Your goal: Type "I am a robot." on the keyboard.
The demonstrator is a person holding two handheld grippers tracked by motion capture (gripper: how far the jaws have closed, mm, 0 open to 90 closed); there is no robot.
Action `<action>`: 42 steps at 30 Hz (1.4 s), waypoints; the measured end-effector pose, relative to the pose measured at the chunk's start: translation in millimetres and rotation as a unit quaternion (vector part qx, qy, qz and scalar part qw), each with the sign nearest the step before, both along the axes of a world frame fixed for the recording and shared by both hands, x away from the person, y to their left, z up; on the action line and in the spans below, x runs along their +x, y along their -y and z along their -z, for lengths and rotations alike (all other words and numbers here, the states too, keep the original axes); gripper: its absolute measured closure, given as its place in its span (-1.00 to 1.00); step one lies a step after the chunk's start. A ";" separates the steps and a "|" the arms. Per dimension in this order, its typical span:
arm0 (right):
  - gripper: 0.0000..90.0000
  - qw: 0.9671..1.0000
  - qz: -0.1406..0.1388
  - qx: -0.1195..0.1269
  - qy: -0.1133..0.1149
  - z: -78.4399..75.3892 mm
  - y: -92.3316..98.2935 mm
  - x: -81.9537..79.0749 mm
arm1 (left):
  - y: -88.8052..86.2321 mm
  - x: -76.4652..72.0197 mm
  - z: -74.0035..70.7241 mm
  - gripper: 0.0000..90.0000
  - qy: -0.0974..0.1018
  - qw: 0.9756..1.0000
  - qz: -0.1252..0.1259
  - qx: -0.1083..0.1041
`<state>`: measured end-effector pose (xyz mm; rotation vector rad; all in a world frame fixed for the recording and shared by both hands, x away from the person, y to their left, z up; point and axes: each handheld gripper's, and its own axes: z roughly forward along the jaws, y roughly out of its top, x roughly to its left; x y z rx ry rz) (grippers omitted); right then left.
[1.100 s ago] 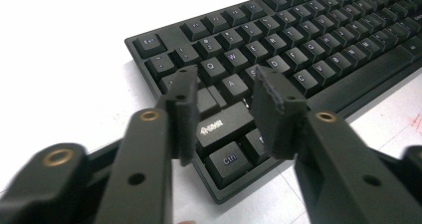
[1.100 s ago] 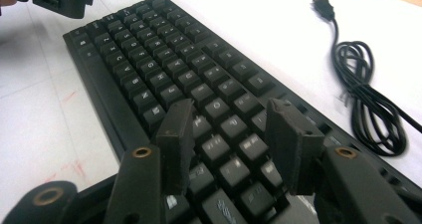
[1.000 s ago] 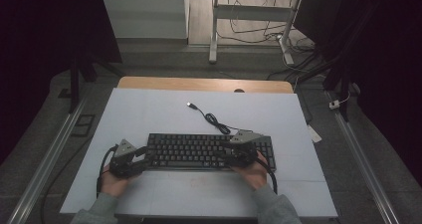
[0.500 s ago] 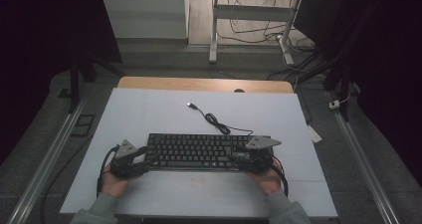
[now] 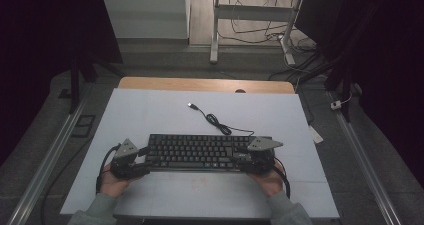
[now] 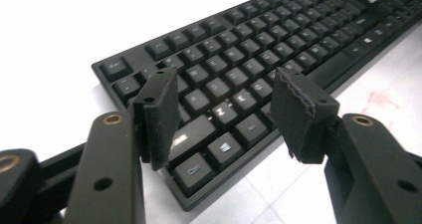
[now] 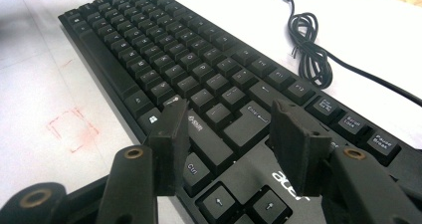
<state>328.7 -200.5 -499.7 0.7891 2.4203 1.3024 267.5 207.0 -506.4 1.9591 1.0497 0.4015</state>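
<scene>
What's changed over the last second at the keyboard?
The right gripper slid outward from over the keys to the keyboard end. The left gripper jaws have just been opening, nothing clamped between them. Keyboard and cable stayed put.

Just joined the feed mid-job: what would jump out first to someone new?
A black keyboard lies across the near half of the white table, with a hand-held claw at each end: the left claw and the right claw, jaws apart above the keys. Its unplugged cable snakes toward the far edge.
</scene>
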 end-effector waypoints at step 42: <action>0.11 1.000 0.023 -0.018 0.002 7.6 12.9 -2.3 | 75.9 28.8 9.5 0.98 -0.044 0.983 0.147 0.096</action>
